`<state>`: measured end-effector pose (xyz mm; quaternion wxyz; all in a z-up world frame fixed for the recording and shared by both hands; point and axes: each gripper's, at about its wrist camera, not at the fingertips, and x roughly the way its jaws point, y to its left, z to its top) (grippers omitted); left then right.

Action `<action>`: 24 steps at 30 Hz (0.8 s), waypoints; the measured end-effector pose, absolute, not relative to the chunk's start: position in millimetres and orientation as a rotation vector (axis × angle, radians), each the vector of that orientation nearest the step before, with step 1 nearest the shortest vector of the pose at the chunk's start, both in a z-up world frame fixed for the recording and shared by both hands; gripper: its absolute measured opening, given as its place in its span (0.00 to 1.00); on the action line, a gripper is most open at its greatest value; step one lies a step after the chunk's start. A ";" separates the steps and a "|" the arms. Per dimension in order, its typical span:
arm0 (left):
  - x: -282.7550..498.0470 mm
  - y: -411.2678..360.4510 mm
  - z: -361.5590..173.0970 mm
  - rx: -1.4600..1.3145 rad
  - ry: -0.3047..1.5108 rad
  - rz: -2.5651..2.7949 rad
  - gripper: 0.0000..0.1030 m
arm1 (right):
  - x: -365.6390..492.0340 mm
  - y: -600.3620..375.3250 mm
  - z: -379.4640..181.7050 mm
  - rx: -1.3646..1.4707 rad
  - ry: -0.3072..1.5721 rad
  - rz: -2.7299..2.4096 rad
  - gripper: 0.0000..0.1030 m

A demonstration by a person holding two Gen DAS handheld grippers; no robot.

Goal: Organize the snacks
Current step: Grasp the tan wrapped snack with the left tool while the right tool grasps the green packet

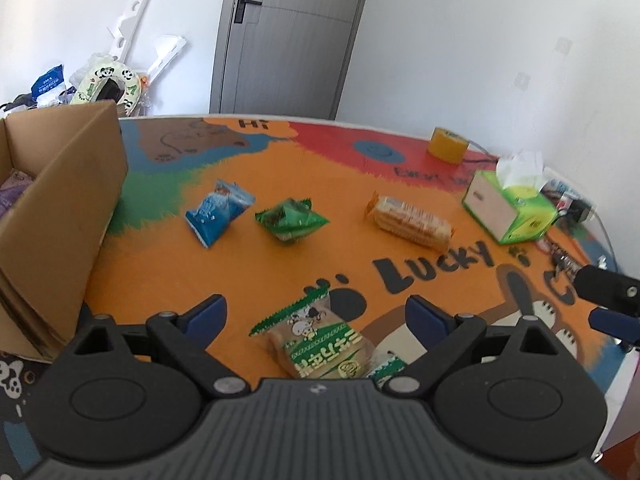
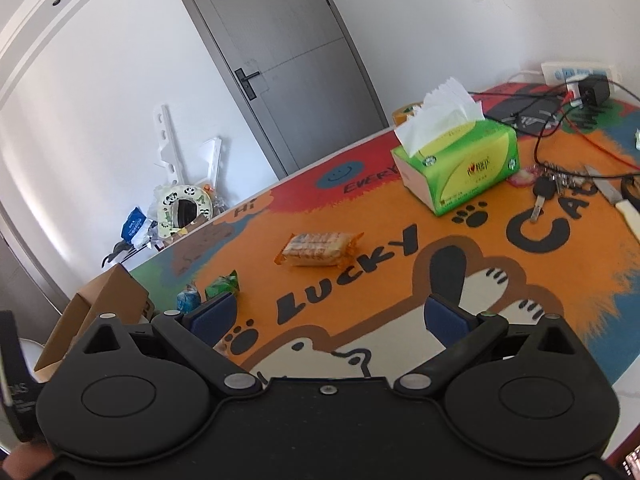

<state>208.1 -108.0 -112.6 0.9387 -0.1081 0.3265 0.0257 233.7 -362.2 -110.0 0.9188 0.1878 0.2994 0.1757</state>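
My left gripper (image 1: pixel 316 316) is open above a green-and-white biscuit pack (image 1: pixel 320 344) that lies between its fingers near the table's front. Farther back lie a blue snack bag (image 1: pixel 218 211), a green snack bag (image 1: pixel 291 221) and an orange-ended cracker pack (image 1: pixel 410 222). An open cardboard box (image 1: pixel 60 216) stands at the left with a purple pack inside. My right gripper (image 2: pixel 330 318) is open and holds nothing, hovering over the tablecloth; the cracker pack (image 2: pixel 318 249) lies ahead of it, with the green bag (image 2: pixel 224 285), the blue bag (image 2: pixel 189 299) and the box (image 2: pixel 100 312) to its left.
A green tissue box (image 2: pixel 460 164) stands at the right rear, with keys (image 2: pixel 544 192), cables (image 2: pixel 560 128), a knife (image 2: pixel 616 200) and a power strip (image 2: pixel 576 72) beyond it. A yellow tape roll (image 1: pixel 447 145) sits at the far edge. A grey door (image 1: pixel 288 36) is behind.
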 end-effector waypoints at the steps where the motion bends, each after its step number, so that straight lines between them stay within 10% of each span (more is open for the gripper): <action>1: 209.6 -110.3 -115.0 -0.218 0.672 0.051 0.93 | 234.0 -362.0 -111.9 0.386 0.620 0.362 0.99; 9: 212.8 -113.8 -136.0 -0.194 0.734 0.075 0.85 | 241.4 -351.6 -123.6 0.382 0.651 0.379 0.99; 16: 211.8 -99.1 -132.7 -0.252 0.726 0.058 0.27 | 246.2 -338.8 -127.3 0.381 0.663 0.411 0.99; 24: 213.9 -91.9 -123.2 -0.260 0.694 0.047 0.17 | 256.7 -322.5 -125.3 0.371 0.666 0.441 0.99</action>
